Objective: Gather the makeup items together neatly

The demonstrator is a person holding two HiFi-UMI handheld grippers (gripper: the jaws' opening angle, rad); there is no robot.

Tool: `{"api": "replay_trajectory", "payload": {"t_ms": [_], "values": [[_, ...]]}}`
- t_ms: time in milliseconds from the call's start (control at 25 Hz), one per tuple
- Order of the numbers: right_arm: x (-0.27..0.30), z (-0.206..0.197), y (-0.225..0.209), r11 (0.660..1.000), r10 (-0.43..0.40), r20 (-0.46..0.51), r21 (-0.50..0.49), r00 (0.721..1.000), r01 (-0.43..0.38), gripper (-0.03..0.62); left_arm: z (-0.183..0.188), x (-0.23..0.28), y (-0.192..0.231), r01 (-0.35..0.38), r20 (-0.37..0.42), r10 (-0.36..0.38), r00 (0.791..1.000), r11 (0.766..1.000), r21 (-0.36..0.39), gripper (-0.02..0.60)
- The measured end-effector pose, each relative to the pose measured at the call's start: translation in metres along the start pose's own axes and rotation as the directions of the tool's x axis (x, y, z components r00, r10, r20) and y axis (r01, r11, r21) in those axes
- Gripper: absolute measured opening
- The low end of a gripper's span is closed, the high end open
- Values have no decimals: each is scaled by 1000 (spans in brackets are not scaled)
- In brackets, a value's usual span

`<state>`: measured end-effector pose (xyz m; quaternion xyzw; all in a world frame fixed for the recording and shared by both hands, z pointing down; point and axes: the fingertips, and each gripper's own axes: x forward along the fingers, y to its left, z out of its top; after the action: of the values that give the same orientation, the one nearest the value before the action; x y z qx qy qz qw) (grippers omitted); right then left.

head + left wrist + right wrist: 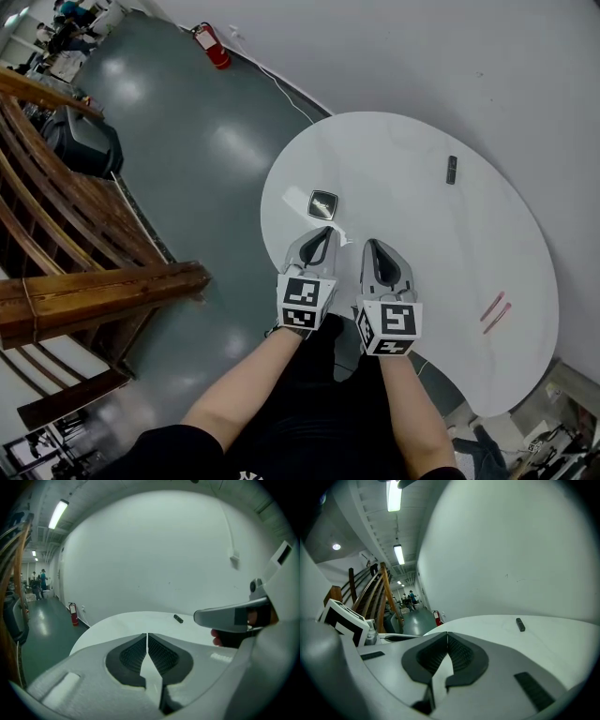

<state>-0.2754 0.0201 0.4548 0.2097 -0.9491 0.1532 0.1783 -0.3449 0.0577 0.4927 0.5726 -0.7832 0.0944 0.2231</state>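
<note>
Noting the gripper state first: left gripper (327, 232) has its jaws together with nothing between them, and right gripper (373, 247) is the same, shut and empty. Both hang side by side over the near part of the white desk (403, 141).

Task items lie scattered and well apart:
- square compact (322, 203), dark with a pale lid, just beyond the left gripper's tips near the desk's left rim
- small dark tube (451, 170), possibly a lipstick or mascara, far side of the desk
- two slim pink sticks (494, 312), perhaps lip pencils, side by side near the right rim

Judgement: gathering has not begun, and no item is touching another.

Risks from here:
- Both grippers must open before any pick. Going down shut would only shove an item.
- The compact is flat on a glossy top and sits close to the rim, so a low or skewed grasp could skid it off the desk.
- The sticks and tube are round and may roll if nudged. The sticks are nearest an edge.
- The sticks are thin, so the gripper may catch one and flick the other.

Surroundings: a wooden stair railing (94, 281) and a dark bag (84, 141) stand left of the desk, with a red fire extinguisher (213, 45) by the wall. Nothing on the desk blocks the path between items.
</note>
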Motion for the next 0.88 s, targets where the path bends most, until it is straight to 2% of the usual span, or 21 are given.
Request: {"api": "replay_trajectory", "payload": {"t_ms": [160,200,280,400,680,880], "values": [[13,-5,2,1000,-2,-13,4,1000,2,17,-13,14,18,-19,-28,19,999,1000,-4,16],[16,-6,2,1000,-4,-17,6,1000,4,17,-16,17,22,-24,-36,24,999,1000,-2,40],[21,-9,2,1000,-7,-24,10,1000,7,17,-22,25,29,-32,-54,32,998,999,0,136],[27,-12,-1,1000,-15,-30,15,999,16,17,-32,36,37,-45,-81,46,996,999,12,193],[32,-16,-12,999,-43,-35,26,998,44,17,-49,60,52,-70,-114,75,991,996,48,253],[36,-20,-18,998,-60,-42,34,997,61,17,-56,71,56,-69,-131,77,988,996,61,267]]}}
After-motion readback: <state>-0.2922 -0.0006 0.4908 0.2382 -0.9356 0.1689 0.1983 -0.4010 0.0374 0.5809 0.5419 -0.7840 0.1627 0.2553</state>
